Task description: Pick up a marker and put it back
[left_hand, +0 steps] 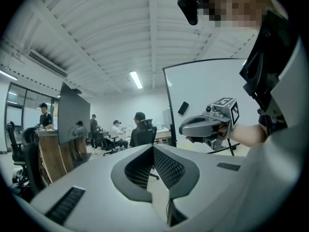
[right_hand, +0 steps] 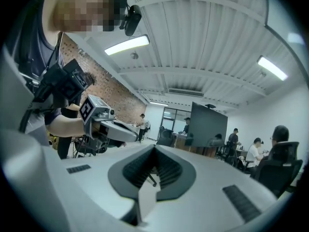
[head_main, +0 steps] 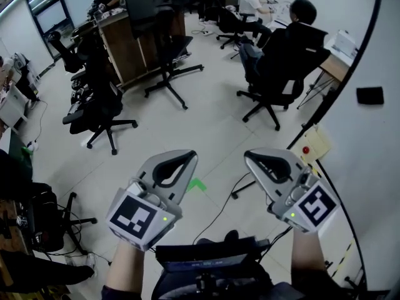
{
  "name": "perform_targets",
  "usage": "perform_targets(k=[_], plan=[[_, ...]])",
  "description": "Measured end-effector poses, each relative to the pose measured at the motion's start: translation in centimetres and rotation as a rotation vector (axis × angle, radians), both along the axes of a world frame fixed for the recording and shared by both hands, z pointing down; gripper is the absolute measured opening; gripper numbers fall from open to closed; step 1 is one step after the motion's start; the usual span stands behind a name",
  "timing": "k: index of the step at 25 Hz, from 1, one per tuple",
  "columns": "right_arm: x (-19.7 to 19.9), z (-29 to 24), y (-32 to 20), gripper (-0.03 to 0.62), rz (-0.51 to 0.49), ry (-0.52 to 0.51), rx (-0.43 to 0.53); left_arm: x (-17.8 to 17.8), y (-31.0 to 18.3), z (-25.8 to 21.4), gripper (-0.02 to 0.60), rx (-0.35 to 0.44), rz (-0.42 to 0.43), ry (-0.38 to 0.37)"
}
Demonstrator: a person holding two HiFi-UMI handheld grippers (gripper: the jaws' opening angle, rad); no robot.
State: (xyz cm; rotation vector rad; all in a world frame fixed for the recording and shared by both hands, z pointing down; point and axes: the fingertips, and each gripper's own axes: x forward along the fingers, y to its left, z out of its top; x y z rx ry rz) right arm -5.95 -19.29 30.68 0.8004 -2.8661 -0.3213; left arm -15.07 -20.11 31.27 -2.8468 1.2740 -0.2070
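No marker shows in any view. I hold both grippers side by side in the air above the floor, pointing away from me. The jaws of my left gripper (head_main: 190,155) are pressed together with nothing between them, which its own view confirms (left_hand: 153,150). My right gripper (head_main: 249,157) is also shut and empty (right_hand: 155,150). Each gripper shows in the other's view: the right one (left_hand: 187,127) and the left one (right_hand: 133,136). A whiteboard (head_main: 375,142) stands just to my right, with a black eraser (head_main: 370,95) stuck on it.
Black office chairs (head_main: 100,114) stand on the pale floor ahead. Seated people work at desks (head_main: 294,24) at the back right. A green tape mark (head_main: 196,184) and a black cable (head_main: 219,211) lie on the floor near my feet. A yellow note (head_main: 312,144) hangs by the whiteboard frame.
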Motion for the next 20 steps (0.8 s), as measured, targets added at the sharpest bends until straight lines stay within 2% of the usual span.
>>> perform_targets(k=[5, 10, 14, 20], plan=[[-8.2, -1.0, 3.0, 0.008, -0.005, -0.001, 0.011, -8.5, 2.4, -1.0, 0.0, 0.018, -0.039, 0.067], [-13.2, -2.0, 5.6, 0.008, 0.011, -0.03, -0.011, -13.4, 4.8, -1.9, 0.0, 0.032, -0.031, 0.098], [-14.5, -2.2, 7.9, 0.008, 0.05, -0.04, -0.016, -14.7, 6.7, -1.6, 0.0, 0.018, 0.0, 0.121], [-12.9, -2.2, 10.9, 0.006, 0.043, -0.009, -0.004, -12.6, 8.6, -1.8, 0.0, 0.02, 0.016, 0.127]])
